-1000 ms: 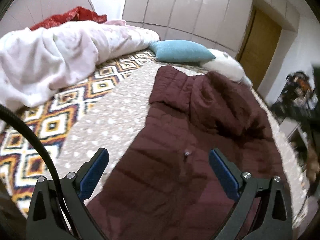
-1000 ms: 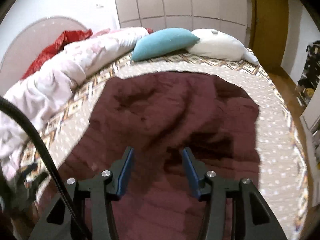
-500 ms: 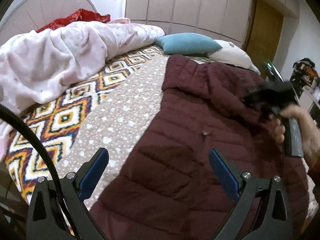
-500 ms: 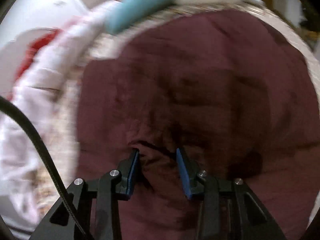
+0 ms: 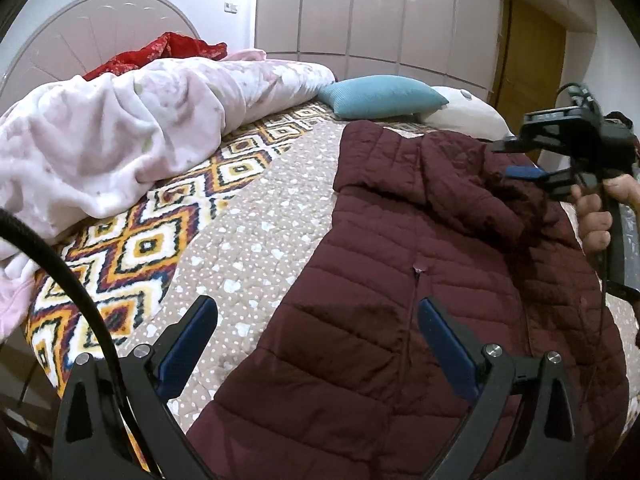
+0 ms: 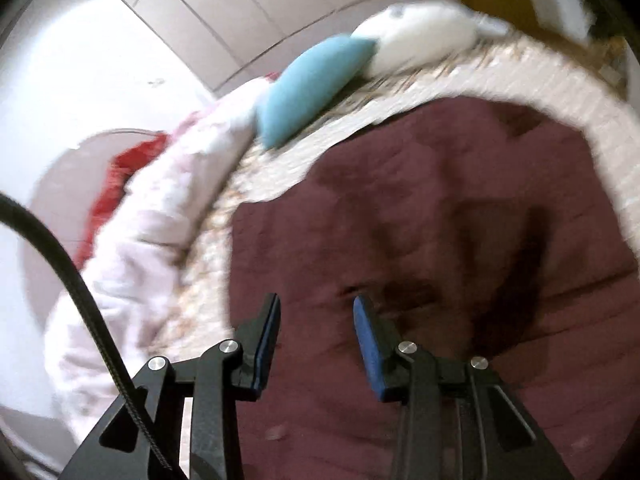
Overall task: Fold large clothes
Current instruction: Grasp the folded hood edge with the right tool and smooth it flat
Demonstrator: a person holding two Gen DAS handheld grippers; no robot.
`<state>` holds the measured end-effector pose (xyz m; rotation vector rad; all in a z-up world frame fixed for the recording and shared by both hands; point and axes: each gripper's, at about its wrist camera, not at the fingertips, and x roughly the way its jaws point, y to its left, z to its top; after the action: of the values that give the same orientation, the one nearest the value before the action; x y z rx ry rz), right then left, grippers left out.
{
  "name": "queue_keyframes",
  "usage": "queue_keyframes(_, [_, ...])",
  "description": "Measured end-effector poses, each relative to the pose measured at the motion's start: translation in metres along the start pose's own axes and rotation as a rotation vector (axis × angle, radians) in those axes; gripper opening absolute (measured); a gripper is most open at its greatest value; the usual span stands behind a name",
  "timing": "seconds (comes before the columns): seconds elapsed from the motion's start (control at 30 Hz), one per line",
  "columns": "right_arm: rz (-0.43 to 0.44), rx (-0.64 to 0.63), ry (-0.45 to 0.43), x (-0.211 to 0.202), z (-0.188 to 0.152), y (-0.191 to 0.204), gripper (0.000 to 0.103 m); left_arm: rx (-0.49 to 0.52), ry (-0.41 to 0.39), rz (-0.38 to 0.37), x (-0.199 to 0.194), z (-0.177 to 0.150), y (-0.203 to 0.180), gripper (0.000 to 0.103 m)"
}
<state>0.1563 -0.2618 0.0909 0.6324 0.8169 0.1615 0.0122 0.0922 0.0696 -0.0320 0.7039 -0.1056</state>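
A maroon quilted jacket point(image 5: 420, 280) lies spread on the bed, zip line up, with its hood bunched at the far end. My left gripper point(image 5: 316, 306) hovers open and wide above the jacket's near half, nothing between its fingers. In the left wrist view a hand point(image 5: 596, 216) holds my right gripper point(image 5: 505, 159) over the jacket's far right side. The right wrist view is blurred and tilted. There my right gripper point(image 6: 317, 301) hangs just above the jacket point(image 6: 440, 220), its jaws opening, with no fabric pinched between the blue pads.
The patterned bedspread point(image 5: 240, 240) lies under the jacket. A crumpled pink-white duvet point(image 5: 120, 140) and a red cloth point(image 5: 172, 46) fill the left. A teal pillow point(image 5: 380, 96) and a white pillow point(image 5: 464, 114) lie beyond the jacket. A wooden door point(image 5: 528, 60) stands at the right.
The right gripper came in from the right and sank over the jacket while rolling, so its view tilted. Its jaws narrowed, then spread a little. The left gripper barely shifted.
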Motion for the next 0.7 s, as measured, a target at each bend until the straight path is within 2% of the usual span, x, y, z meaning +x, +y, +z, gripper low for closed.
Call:
queue_keyframes(0.07, [0.066,0.065,0.061,0.018,-0.004,-0.012,0.041,0.006,0.004,0.002,0.001,-0.001,-0.001,0.1])
queue_keyframes(0.1, [0.065,0.09,0.082,0.023,-0.004,-0.022,0.041,0.009,0.007,0.004,0.001,-0.002,-0.001,0.1])
queue_keyframes(0.17, [-0.026,0.139,0.111,0.04,-0.009,-0.047,0.041,0.011,0.014,0.008,0.002,-0.004,0.0,0.1])
queue_keyframes(0.2, [-0.068,0.161,0.111,0.044,-0.01,-0.062,0.036,0.01,0.016,0.009,0.003,-0.004,0.0,0.1])
queue_keyframes(0.23, [-0.067,0.178,0.111,0.047,-0.011,-0.073,0.031,0.009,0.018,0.01,0.003,-0.005,0.001,0.1])
queue_keyframes(0.27, [-0.053,0.189,0.113,0.047,-0.011,-0.08,0.022,0.005,0.017,0.012,0.002,-0.005,0.002,0.1])
queue_keyframes(0.3, [-0.049,0.196,0.115,0.043,-0.011,-0.085,0.02,0.0,0.014,0.014,0.002,-0.005,0.003,0.1])
queue_keyframes(0.4, [-0.05,0.187,0.114,0.024,-0.008,-0.083,0.024,-0.016,0.009,0.014,-0.001,-0.004,0.005,0.1])
queue_keyframes(0.57, [-0.042,0.031,0.086,-0.001,-0.024,-0.05,0.041,-0.026,0.005,0.008,-0.003,-0.004,0.004,0.1])
queue_keyframes(0.7, [-0.104,0.013,0.142,0.014,-0.042,-0.06,0.042,-0.02,0.015,0.008,-0.006,-0.005,0.001,0.1])
